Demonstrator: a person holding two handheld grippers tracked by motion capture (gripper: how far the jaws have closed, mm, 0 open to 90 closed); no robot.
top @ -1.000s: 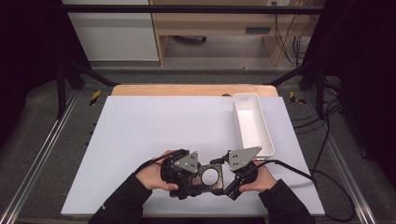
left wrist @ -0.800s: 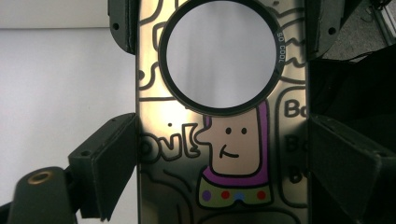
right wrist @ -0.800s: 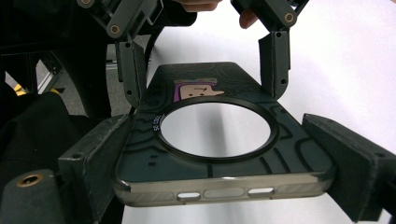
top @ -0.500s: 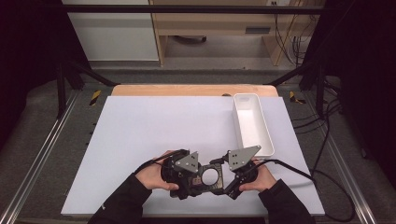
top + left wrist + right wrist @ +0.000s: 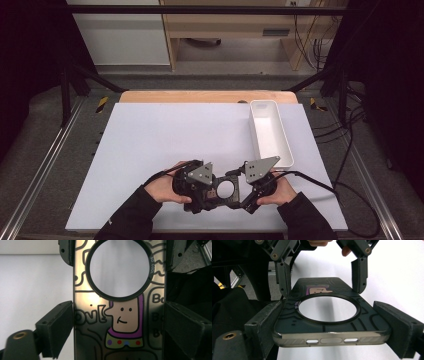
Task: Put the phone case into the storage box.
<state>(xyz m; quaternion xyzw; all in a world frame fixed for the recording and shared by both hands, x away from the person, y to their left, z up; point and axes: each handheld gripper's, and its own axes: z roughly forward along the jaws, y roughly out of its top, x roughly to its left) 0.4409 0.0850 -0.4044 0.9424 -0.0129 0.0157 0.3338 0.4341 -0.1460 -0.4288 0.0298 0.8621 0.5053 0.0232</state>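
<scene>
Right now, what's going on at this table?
A person holds a phone case between two tongs near the front edge of the white table. The left tongs clamp its sides around the cartoon figure, and the right tongs clamp the end with the big round camera hole. An empty white tray sits beyond them on the right.

The phone case is dark grey with black doodle lines, a purple-edged tan cartoon face and red, blue, purple dots.
</scene>
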